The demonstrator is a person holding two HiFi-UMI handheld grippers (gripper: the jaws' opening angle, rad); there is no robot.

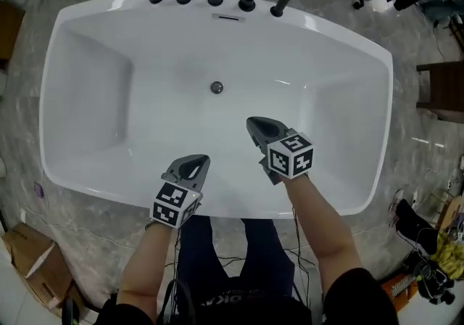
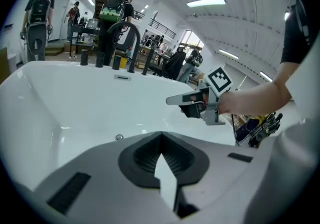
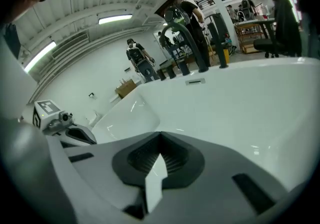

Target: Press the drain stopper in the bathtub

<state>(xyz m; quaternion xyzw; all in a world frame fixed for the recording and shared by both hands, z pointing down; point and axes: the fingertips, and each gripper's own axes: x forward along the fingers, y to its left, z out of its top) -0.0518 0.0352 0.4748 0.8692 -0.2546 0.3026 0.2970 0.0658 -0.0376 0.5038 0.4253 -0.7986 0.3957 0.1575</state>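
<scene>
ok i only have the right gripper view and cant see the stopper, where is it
Observer: The head view shows the drain stopper in the middle of the bathtub floor. It is ahead and to the left of the right gripper, and apart from it.
Operator: anything sitting on it
Observer: No, it lies bare on the white floor.
Operator: left tongs holding anything
Observer: No. The left gripper has its tongs together on nothing, by the near rim.
</scene>
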